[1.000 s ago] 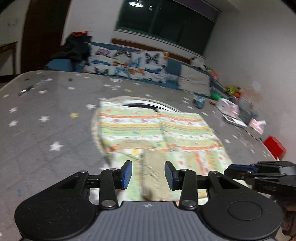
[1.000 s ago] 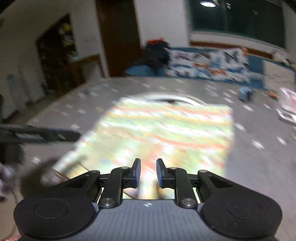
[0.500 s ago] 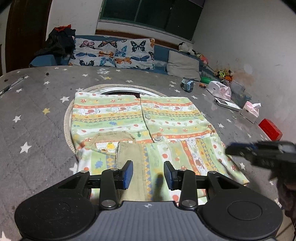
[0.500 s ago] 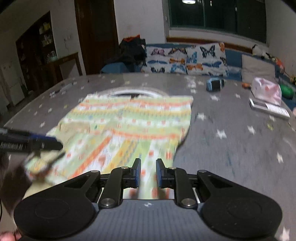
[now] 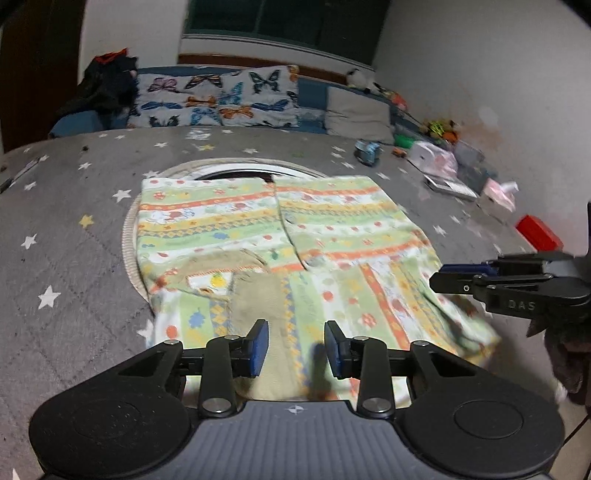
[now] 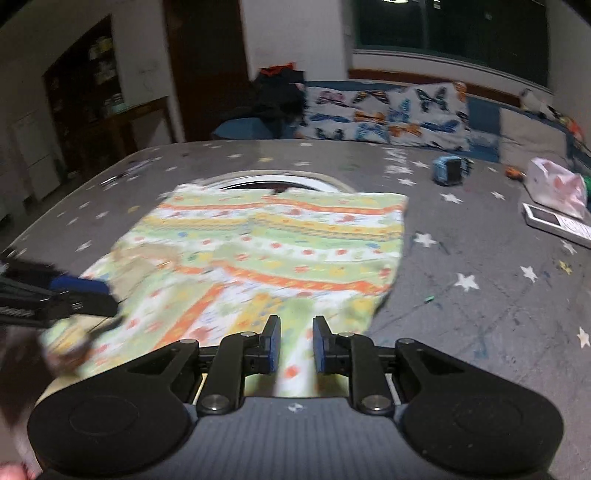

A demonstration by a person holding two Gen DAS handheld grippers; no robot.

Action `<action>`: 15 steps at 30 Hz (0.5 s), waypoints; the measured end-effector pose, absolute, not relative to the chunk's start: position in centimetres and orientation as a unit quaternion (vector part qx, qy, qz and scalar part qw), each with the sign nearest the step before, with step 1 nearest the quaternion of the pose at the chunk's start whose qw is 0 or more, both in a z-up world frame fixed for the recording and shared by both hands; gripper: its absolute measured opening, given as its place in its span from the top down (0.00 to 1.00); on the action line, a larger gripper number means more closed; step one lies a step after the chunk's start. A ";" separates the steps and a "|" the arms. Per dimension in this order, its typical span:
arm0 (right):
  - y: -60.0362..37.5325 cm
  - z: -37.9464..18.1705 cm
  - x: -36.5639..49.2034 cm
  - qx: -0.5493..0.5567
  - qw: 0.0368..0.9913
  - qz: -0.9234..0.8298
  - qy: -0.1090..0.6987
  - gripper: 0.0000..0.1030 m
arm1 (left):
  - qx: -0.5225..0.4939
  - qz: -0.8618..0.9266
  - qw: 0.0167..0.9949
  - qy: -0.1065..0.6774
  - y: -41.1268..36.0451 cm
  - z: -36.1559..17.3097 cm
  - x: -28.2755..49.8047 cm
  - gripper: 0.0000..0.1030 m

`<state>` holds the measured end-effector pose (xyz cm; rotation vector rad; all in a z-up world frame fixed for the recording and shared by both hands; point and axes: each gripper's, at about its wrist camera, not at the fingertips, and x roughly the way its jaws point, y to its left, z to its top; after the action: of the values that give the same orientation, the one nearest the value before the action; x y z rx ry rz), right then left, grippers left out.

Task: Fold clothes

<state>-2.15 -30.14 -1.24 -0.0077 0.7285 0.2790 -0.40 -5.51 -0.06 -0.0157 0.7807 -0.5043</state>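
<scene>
Grey star-printed bedding (image 5: 74,229) covers the wide surface, with butterfly pillows (image 5: 218,98) and a pile of dark clothes (image 5: 107,83) along the far wall under a dark window (image 5: 280,20). Off to the right lie a small blue toy (image 6: 448,170), a white plastic bag (image 6: 557,186), a flat white box (image 6: 557,223) and a red box (image 5: 537,232).

In the middle of the bedding lies the shirt (image 5: 280,236) — striped green, orange, yellow and white, spread flat, its far edge over a round pale ring (image 5: 127,236) let into the surface. Its near part is folded over so the stripes there run lengthwise, and a beige collar (image 5: 218,264) shows at the left. A beige strip of it runs toward the left camera.

The left gripper (image 5: 295,345) hovers over the shirt's near edge, its blue-padded fingers (image 5: 260,345) spread well apart with nothing between them; cloth shows below the gap.

The right gripper (image 6: 295,343) sits over the near right part of the shirt, fingers (image 6: 273,343) parted by a narrower gap. A pale band of cloth is seen through that gap, but the view is blurred and I cannot tell whether it is pinched or merely lies below. In the left view this gripper (image 5: 448,277) appears side-on above the shirt's right edge.
</scene>
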 end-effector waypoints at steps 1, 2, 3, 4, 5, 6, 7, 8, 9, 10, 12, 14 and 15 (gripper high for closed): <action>-29.8 -1.2 -2.8 -0.007 0.923 0.146 0.356 0.79 | -0.001 -0.246 0.893 0.377 -5.7 -0.2 -0.8 0.66; -29.4 -1.2 -3.4 -0.009 0.921 0.156 0.357 0.77 | 0.006 -0.248 0.892 0.378 -5.9 -0.4 -1.1 0.66; -29.0 -1.3 -4.0 -0.012 0.918 0.164 0.360 0.77 | 0.015 -0.248 0.892 0.377 -6.0 -0.6 -1.5 0.66; -28.7 -1.4 -4.6 -0.015 0.916 0.172 0.363 0.77 | 0.025 -0.248 0.894 0.373 -6.2 -0.7 -1.9 0.64; -28.3 -1.6 -5.2 -0.020 0.914 0.177 0.366 0.77 | 0.039 -0.247 0.896 0.367 -6.3 -0.8 -2.4 0.64; -27.9 -1.9 -5.8 -0.028 0.912 0.181 0.368 0.77 | 0.046 -0.247 0.896 0.366 -6.4 -0.8 -2.7 0.64; -27.5 -2.0 -6.3 -0.038 0.912 0.181 0.366 0.76 | 0.053 -0.247 0.896 0.364 -6.5 -0.7 -3.0 0.63; -27.3 -2.0 -6.7 -0.049 0.914 0.178 0.362 0.76 | 0.054 -0.247 0.896 0.366 -6.5 -0.5 -3.2 0.63; -27.1 -2.0 -7.1 -0.061 0.916 0.175 0.357 0.76 | 0.051 -0.250 0.894 0.369 -6.4 -0.2 -3.5 0.63; -27.0 -1.9 -7.4 -0.063 0.916 0.174 0.355 0.76 | 0.046 -0.251 0.893 0.371 -6.2 0.2 -3.8 0.63; -27.3 -1.6 -7.9 -0.057 0.917 0.175 0.353 0.74 | 0.035 -0.253 0.892 0.374 -5.8 1.0 -4.5 0.59; -27.6 -1.3 -8.5 -0.058 0.919 0.172 0.351 0.73 | 0.016 -0.255 0.887 0.384 -5.5 1.6 -5.2 0.55; -27.7 -1.2 -8.8 -0.060 0.919 0.170 0.351 0.73 | 0.005 -0.256 0.884 0.390 -5.3 1.9 -5.5 0.53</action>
<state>-8.78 -27.69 -1.21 -0.1226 0.7224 0.3499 -5.51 -5.27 1.94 0.0096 0.8123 -0.5336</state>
